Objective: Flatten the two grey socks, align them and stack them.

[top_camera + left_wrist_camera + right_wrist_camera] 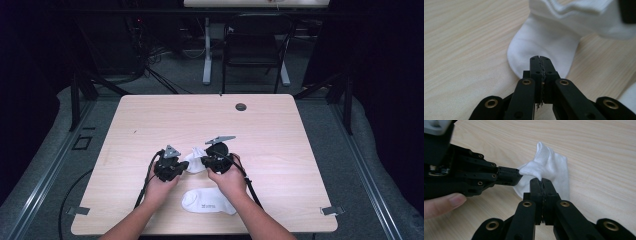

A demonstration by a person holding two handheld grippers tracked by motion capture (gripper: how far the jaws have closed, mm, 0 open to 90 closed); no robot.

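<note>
A white sock (195,158) lies bunched on the wooden table (280,145), stretched between both grippers. My left gripper (187,165) comes at it from the left, its jaws shut on the sock's near edge (544,40). From the right, my right gripper (204,161) has its jaws shut on a raised fold of the same sock (554,167). In the right gripper view the left gripper (517,173) pinches the fold just left of my right gripper (541,180). A second white sock (207,201) lies flat near the table's front edge, between the person's forearms.
A round cable hole (241,106) sits near the table's far edge. A black chair (255,45) and a desk leg (207,50) stand beyond the table. A fingertip (446,203) rests under the left gripper's body. Bare tabletop spreads to the left, right and back.
</note>
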